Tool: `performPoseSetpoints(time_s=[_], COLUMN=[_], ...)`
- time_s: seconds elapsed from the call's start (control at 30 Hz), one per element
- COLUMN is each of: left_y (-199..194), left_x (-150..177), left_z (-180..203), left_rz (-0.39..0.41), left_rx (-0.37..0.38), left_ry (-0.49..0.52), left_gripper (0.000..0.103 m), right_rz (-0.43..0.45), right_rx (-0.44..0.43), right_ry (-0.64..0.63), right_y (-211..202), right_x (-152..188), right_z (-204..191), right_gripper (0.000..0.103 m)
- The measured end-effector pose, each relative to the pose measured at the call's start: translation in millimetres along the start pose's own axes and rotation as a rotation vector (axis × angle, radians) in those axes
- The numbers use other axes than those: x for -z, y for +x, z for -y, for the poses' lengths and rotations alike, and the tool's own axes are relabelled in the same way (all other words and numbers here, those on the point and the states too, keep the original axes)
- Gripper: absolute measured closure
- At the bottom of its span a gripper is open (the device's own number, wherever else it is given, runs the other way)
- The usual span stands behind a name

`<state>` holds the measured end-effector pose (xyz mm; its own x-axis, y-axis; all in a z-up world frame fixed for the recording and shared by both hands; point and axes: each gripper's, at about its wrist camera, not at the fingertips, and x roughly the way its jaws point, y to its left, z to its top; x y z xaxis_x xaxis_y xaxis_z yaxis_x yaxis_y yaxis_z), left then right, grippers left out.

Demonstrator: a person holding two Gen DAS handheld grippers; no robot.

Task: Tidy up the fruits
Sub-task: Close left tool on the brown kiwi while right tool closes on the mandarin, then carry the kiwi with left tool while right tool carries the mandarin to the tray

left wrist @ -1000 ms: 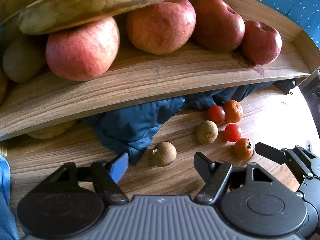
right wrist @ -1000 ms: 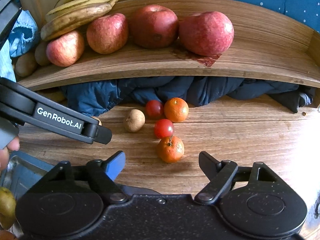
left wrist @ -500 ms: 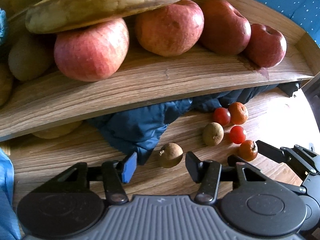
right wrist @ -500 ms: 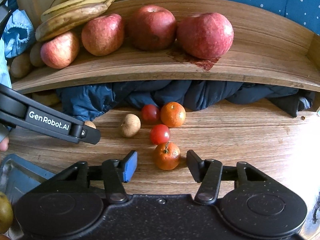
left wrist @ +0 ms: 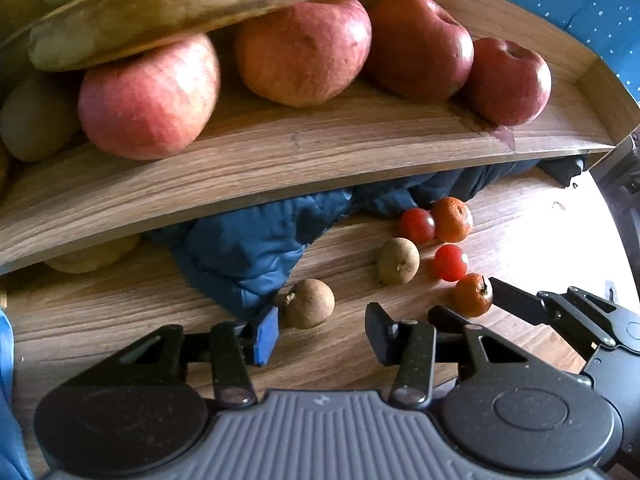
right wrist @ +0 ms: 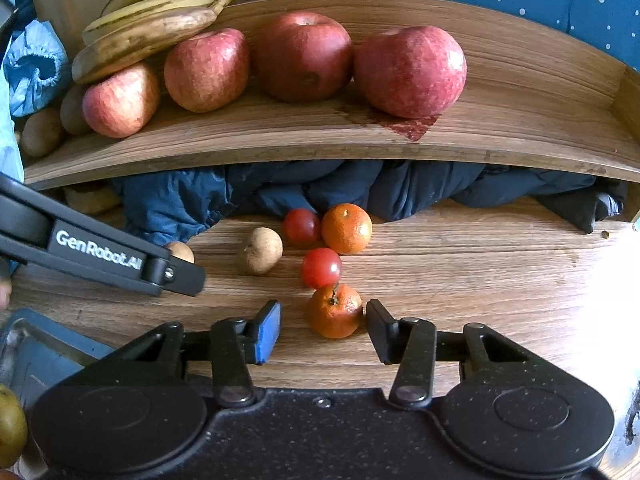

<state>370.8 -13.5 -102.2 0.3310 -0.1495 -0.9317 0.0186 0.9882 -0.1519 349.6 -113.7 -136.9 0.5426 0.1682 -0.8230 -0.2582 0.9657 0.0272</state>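
While both sets of fingers have just been narrowing without yet clamping, the left gripper brackets a brown longan and the right gripper a small mandarin on the table, so the pick-up step apparently needs firmer closure before lifting.

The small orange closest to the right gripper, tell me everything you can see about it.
The small orange is a round, mandarin-like fruit with dull, slightly mottled orange peel and a dark stem stub on top. It sits upright on the wooden tabletop, between the fingers of the right gripper, whose jaws have just been closing; the right finger looks at or near its peel, the blue-padded left one stands clear. A cherry tomato sits right behind it.
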Motion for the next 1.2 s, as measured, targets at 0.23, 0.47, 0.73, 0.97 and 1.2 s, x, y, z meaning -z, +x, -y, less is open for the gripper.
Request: performPoseSetpoints(time_s=[0.23,0.47,0.73,0.97,1.2], left_y=[1.2,8.9,5.2,-4.3,-17.2], left_x=[-2.6,-9.3,-2.4,10.7,30.1], left_z=[-3.4,-5.4,-1.4,12.2,25.2], left_rz=[0.009,0.012,0.01,0.007,0.01], left_rx=[-0.007,-0.001,0.011,0.025,0.038], left_ry=[-0.003,-0.009,-0.002,0.011,0.018], left_gripper=[0.057,0.072,0.073,0.073,0.073], right_rz=[0.002,0.006,0.001,0.011,0.023], right_rx=[0.004,0.015,-0.014,-0.041,-0.063], right_ry=[0.005,0.008,0.01,0.006,-0.01], right_y=[-1.1,-1.2,-3.8,-14.3,-34.2], right_x=[-0.1,0.0,3.2,8.7,17.4], right_z=[0.4,0.2,1.1,1.0,-3.2], right_gripper=[0.059,0.066,0.072,0.072,0.072])
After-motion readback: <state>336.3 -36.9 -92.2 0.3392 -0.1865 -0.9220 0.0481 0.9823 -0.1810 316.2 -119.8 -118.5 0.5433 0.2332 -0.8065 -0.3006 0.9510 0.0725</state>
